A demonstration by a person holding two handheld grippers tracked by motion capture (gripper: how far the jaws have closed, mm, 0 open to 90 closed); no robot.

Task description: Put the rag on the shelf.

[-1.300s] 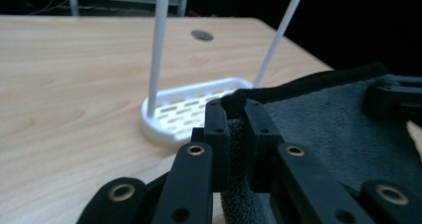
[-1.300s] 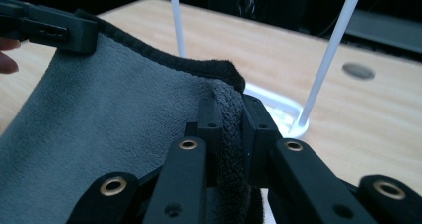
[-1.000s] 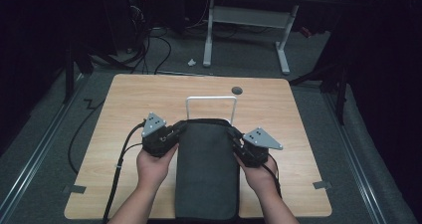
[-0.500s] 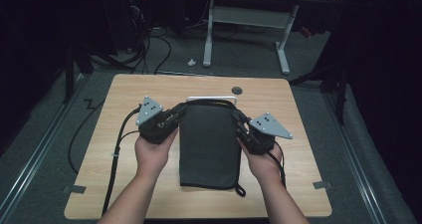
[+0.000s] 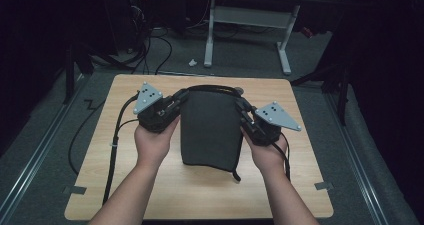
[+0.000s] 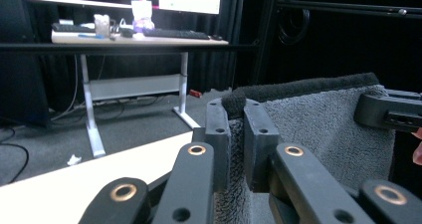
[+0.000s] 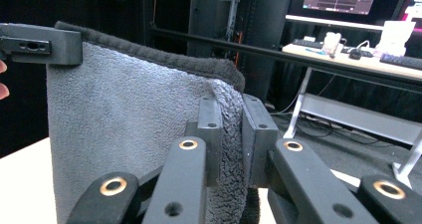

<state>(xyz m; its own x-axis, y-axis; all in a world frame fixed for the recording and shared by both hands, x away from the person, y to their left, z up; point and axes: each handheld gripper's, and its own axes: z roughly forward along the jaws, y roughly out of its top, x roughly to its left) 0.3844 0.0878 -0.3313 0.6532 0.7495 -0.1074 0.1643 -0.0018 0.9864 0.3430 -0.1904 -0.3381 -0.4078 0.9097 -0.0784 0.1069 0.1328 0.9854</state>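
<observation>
A: Dark grey fleece towel with a black bound edge hangs between the 2 grippers above the pale wooden table; its top edge is stretched across, its lower hem dangles close over the tabletop near the person's side; a thin black loop trails from its lower right corner.

B: And the tongs? The left gripper is clenched on the towel's upper left corner; in the left gripper view its 2 black jaws pinch the fleece just under the dark hem.

A: The right gripper is likewise clamped on the upper right corner; the right gripper view shows the cloth squeezed between its jaws, with the other gripper's jaw gripping the far corner.

B: Each gripper carries a grey 3-cornered plate; black cables run from the left one across the table and over its left edge.

A: Beyond the table stands a white-legged desk on grey carpet.
</observation>
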